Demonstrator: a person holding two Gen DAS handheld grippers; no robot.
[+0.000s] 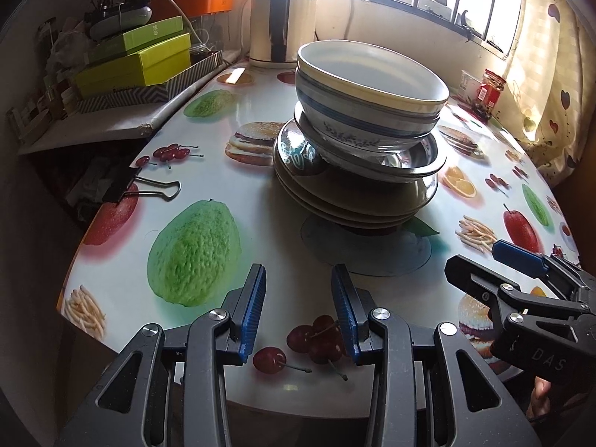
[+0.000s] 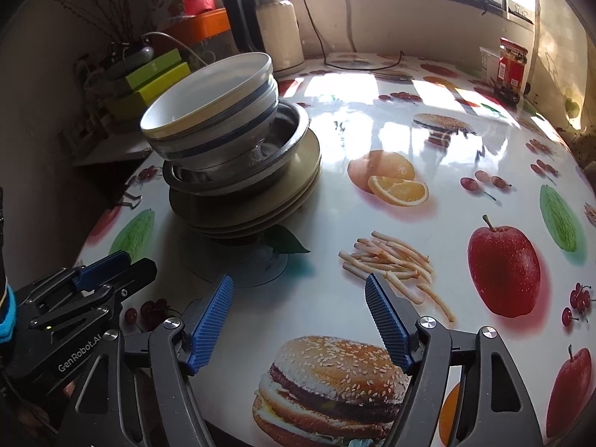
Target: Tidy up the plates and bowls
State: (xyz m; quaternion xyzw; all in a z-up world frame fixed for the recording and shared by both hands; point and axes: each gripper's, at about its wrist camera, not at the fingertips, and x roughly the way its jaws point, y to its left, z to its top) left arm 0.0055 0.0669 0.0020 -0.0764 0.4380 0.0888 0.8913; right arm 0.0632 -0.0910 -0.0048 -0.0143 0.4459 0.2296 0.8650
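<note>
While a glossy round table (image 2: 372, 141) printed with fruit, burgers and fries fills both views, a single stack of crockery is seen standing on it, towards its left side in the right wrist view. At the bottom of the stack, several wide beige ceramic plates (image 1: 357, 205) are nested; on them a shiny steel basin (image 2: 283, 149) is set, and inside it white ceramic bowls with blue bands (image 1: 372, 89) are piled, tilted rather than level. Behind the stack, a cream and black electric kettle (image 1: 279, 18) is seen by the window wall, and green cardboard boxes (image 1: 138, 63) are heaped on a side shelf. A red-labelled glass jar (image 2: 512, 67) is placed near the far edge, and a black binder clip (image 1: 123, 186) is fixed at the rim. The left gripper (image 1: 298, 309) is held near the table's front edge, its blue ribbed pads (image 1: 255, 313) parted with nothing between them. The right gripper (image 2: 298, 320) is spread wider, likewise empty, well apart from the stack.
</note>
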